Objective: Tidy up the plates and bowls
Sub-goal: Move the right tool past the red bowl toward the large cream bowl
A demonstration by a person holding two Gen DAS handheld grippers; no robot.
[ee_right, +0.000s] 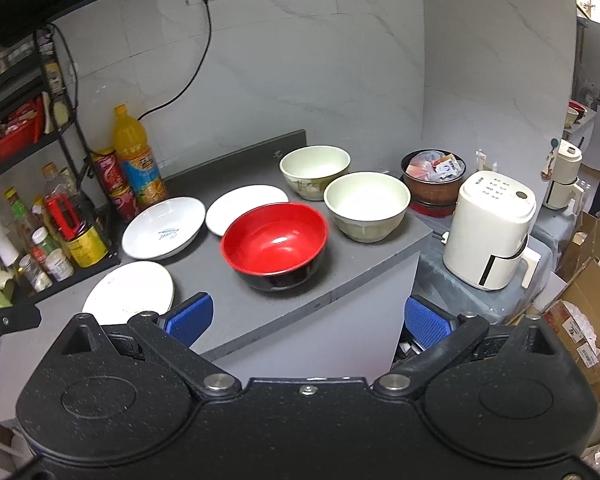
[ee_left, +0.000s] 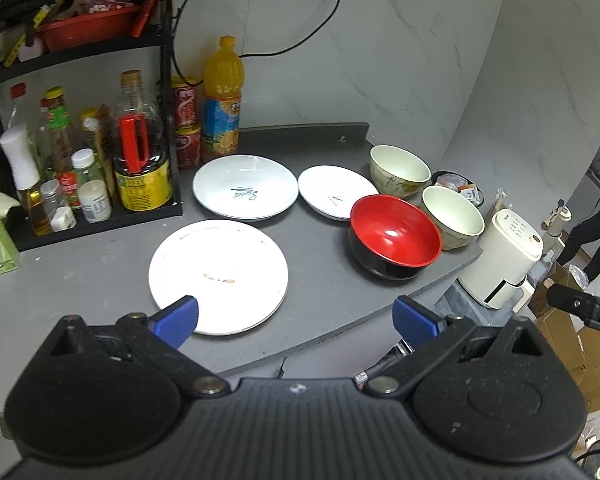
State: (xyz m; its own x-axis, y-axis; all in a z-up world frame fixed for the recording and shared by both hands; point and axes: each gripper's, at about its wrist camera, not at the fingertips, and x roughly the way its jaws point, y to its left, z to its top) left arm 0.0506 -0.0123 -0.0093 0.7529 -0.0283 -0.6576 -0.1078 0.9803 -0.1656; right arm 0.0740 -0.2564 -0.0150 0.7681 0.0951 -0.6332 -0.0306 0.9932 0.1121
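Plainly, nothing was held yet: the left gripper (ee_left: 294, 320) and the right gripper (ee_right: 306, 320) both hung with jaws spread wide and empty, short of the counter (ee_left: 320, 320). Just ahead of the left gripper's left finger lay the flat plate (ee_left: 218, 276); two deeper plates (ee_left: 246, 188) (ee_left: 338, 192) sat beyond it. Straight ahead of the right gripper stood the red bowl (ee_right: 274, 250), with two cream bowls (ee_right: 367, 206) (ee_right: 315, 172) behind it to the right. All looked stiff, glazed and slippery — probably breakable. The plates lay low, so the rim would be the only hold, one finger slid under the edge. A bowl's upright wall should pinch more easily — one finger inside, one outside.
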